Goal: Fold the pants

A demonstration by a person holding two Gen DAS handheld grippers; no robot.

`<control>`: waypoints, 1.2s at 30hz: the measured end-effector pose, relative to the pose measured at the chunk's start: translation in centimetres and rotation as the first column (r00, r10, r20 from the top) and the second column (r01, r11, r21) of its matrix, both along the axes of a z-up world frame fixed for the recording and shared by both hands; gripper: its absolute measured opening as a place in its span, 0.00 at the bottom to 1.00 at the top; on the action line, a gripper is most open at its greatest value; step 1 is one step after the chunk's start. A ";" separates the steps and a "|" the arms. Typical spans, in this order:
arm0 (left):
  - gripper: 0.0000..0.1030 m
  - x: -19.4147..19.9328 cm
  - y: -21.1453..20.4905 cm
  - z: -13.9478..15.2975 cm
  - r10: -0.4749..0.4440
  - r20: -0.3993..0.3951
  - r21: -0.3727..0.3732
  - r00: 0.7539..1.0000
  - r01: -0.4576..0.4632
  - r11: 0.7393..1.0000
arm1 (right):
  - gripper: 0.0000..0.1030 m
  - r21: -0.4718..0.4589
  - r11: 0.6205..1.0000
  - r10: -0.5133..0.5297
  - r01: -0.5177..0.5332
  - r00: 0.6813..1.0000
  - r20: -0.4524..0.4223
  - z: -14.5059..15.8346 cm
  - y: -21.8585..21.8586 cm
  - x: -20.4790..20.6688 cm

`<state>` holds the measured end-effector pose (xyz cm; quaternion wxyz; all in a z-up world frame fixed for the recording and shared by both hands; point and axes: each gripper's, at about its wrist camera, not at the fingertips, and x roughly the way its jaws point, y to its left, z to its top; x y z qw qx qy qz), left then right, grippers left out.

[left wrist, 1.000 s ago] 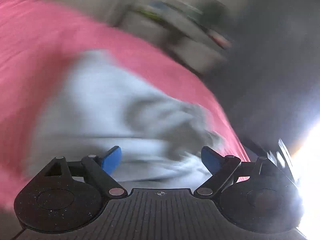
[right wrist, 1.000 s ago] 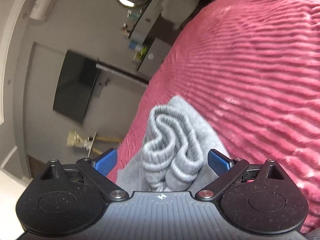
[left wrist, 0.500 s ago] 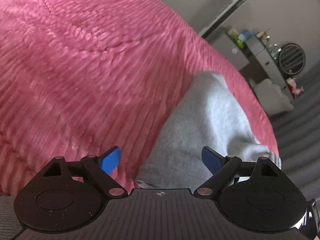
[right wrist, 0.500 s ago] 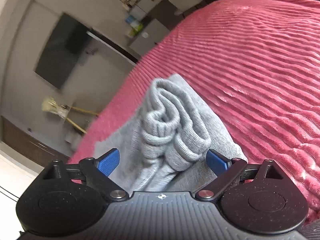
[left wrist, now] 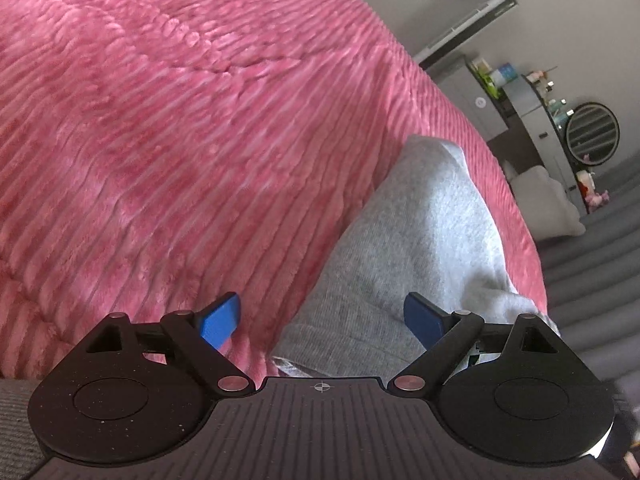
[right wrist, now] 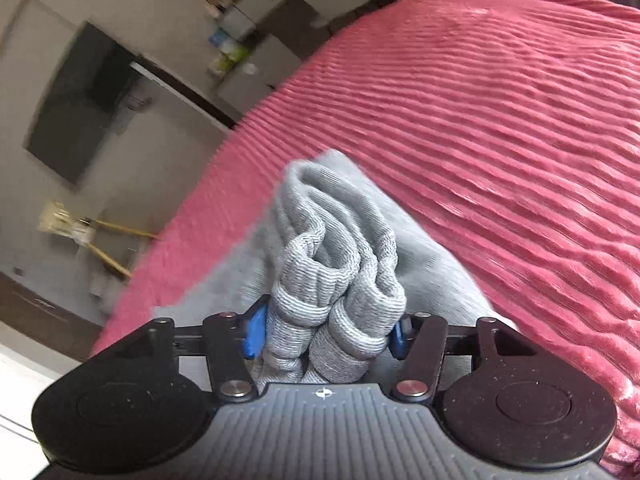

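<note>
Grey sweatpants [left wrist: 424, 240] lie folded on a pink ribbed bedspread [left wrist: 180, 140] near the bed's edge. My left gripper [left wrist: 324, 320] is open, just above the near end of the pants, its blue fingertips [left wrist: 222, 316] apart with one over the bedspread and one over the grey cloth. In the right wrist view my right gripper [right wrist: 326, 330] is shut on the bunched ribbed cuffs of the pants [right wrist: 336, 280], which bulge between its blue pads [right wrist: 254, 332].
The bedspread [right wrist: 500, 140] fills most of both views. Beyond the bed's edge stand a dresser with bottles [left wrist: 508, 88], a round mirror [left wrist: 592, 132], a wall TV [right wrist: 76, 100] and a broom [right wrist: 80, 232]. Grey floor [left wrist: 592, 280] lies past the edge.
My right gripper closed on the bunched cuffs, which it only straddled before. My left gripper swung from a blurred view to a steady one over the pants' near end and stayed open.
</note>
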<state>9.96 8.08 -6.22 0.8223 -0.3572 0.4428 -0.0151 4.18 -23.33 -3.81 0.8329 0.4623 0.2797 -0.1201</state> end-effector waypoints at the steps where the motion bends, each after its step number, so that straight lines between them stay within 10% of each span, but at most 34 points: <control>1: 0.90 0.0 0.0 -0.1 0.002 -0.004 -0.003 1.000 -0.002 1.000 | 0.53 0.043 0.999 -0.003 0.000 0.999 0.054 0.3 -0.4 -0.4; 4: 0.90 0.1 0.0 -0.1 0.002 -0.009 -0.003 1.000 -0.002 1.000 | 0.55 0.095 0.994 0.027 -0.046 0.983 0.184 0.5 -1.5 -2.0; 8: 0.90 0.0 -0.2 0.0 0.000 -0.017 0.008 1.000 0.000 1.000 | 0.81 -0.217 0.976 -0.021 -0.011 0.989 -0.145 0.0 -1.4 -2.1; 12: 0.91 0.2 -0.6 0.0 -0.006 -0.022 0.031 1.000 0.007 1.000 | 0.81 -0.290 0.957 -0.041 0.028 0.998 -0.040 2.9 -0.6 -3.5; 18: 0.91 0.2 -0.7 0.1 -0.011 -0.022 0.044 1.000 0.012 0.999 | 0.81 -0.339 0.930 0.200 -0.139 0.968 0.152 5.8 3.1 -1.7; 20: 0.91 0.1 -0.6 0.1 -0.010 -0.022 0.038 1.000 0.011 0.999 | 0.79 -0.342 0.925 0.220 -0.165 0.967 0.128 4.8 3.4 -0.4; 24: 0.91 0.5 -0.9 0.4 -0.041 -0.025 0.056 0.999 0.043 0.998 | 0.44 -0.453 0.871 0.185 -0.192 0.981 -0.060 0.8 4.0 0.3; 29: 0.91 2.9 -3.1 3.1 -0.170 0.067 0.148 0.983 0.158 0.976 | 0.45 -0.569 0.788 0.217 -0.234 0.971 -0.099 1.1 5.6 -0.2; 36: 0.92 8.4 -6.8 5.8 -0.306 0.121 0.374 0.944 0.242 0.895 | 0.46 -0.589 0.776 0.220 -0.227 0.972 -0.085 0.6 5.8 -0.3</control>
